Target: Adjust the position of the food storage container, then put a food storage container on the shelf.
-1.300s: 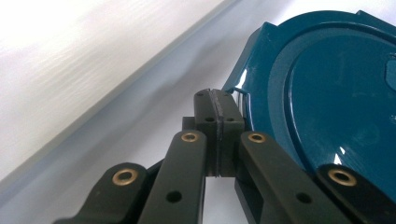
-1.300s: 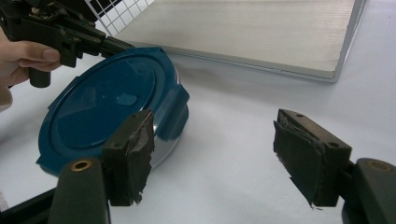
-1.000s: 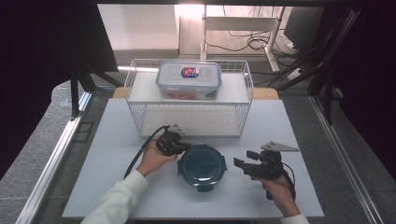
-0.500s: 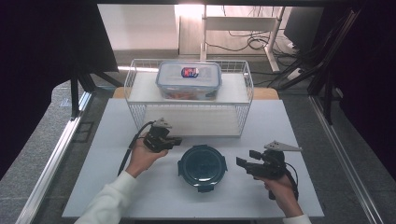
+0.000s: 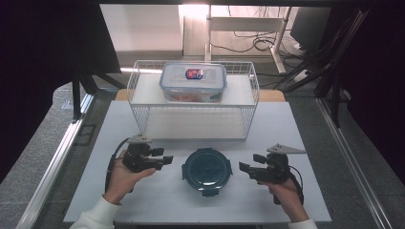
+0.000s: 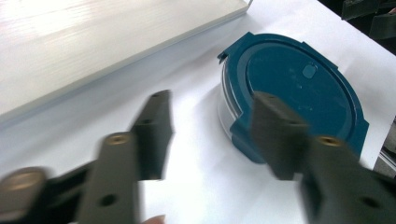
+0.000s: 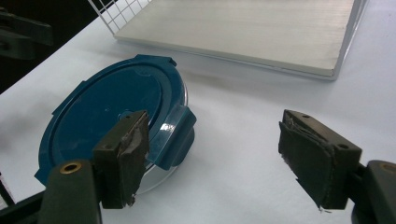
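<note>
Two tongs hovered low over the white desk point(image 5: 157, 205). The left tongs point(image 5: 166, 159) had just been opening, with nothing between them; the right tongs point(image 5: 244, 168) stood released too. Between them lay one round blue-lidded container point(image 5: 207, 170), touched by neither. Farther back stood one wire rack point(image 5: 248, 102), carrying one clear rectangular box point(image 5: 193, 82).

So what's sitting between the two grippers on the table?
The round blue-lidded container lies between the left gripper and right gripper, touching neither, as the high view shows.
</note>
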